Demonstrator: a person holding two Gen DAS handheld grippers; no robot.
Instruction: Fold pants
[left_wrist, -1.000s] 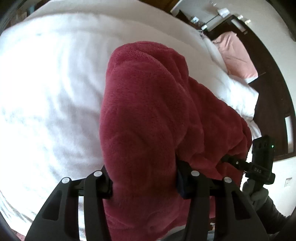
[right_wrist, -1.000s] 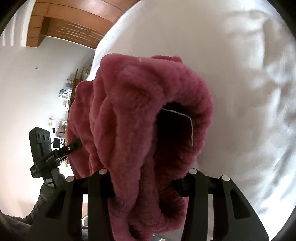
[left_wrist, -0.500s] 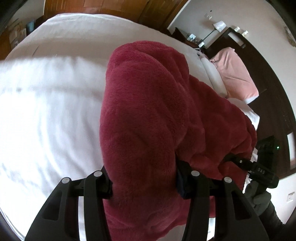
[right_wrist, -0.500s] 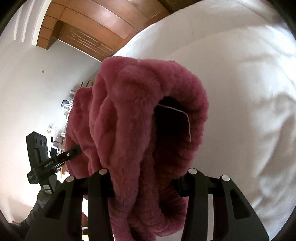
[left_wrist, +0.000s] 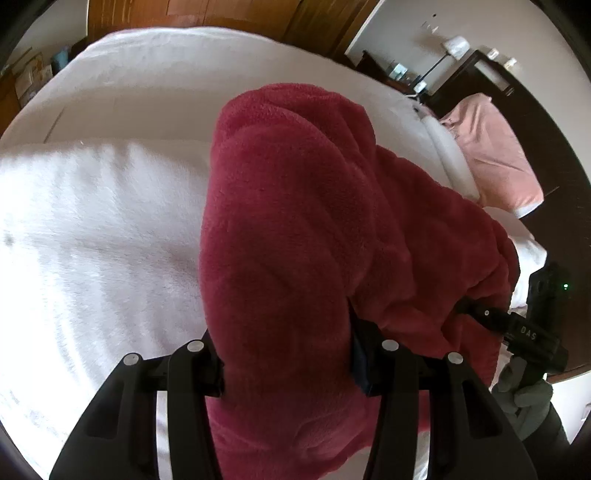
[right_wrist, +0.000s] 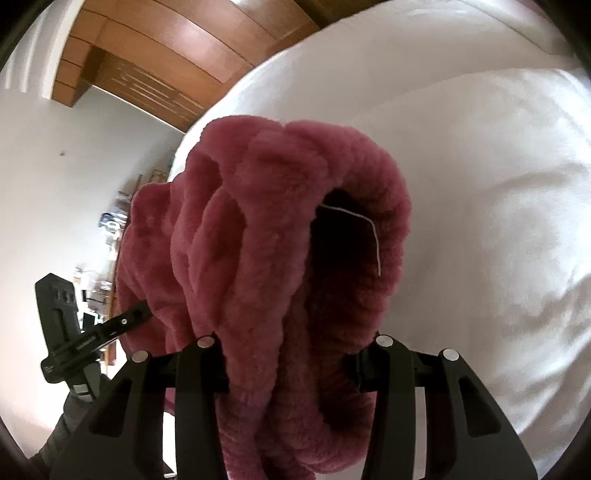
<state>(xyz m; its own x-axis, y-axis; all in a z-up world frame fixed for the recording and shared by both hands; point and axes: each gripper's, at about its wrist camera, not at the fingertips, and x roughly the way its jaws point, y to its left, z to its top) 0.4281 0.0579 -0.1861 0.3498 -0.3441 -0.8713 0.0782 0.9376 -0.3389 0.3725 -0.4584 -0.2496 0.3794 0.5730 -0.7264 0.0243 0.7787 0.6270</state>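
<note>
Your left gripper (left_wrist: 288, 369) pinches a thick bunch of the red fleece pants (left_wrist: 295, 240), held above the white bed (left_wrist: 92, 221); only this view shows the pink pillow (left_wrist: 495, 155). Your right gripper (right_wrist: 291, 365) clamps another bunch, and only there a loose white thread (right_wrist: 373, 229) appears. Compared with a second ago, more of the wooden wall (right_wrist: 155, 55) is visible beyond the bed.

A bed (left_wrist: 110, 229) is covered by white bedding; a pink pillow (left_wrist: 495, 155) is laid at its head end.
</note>
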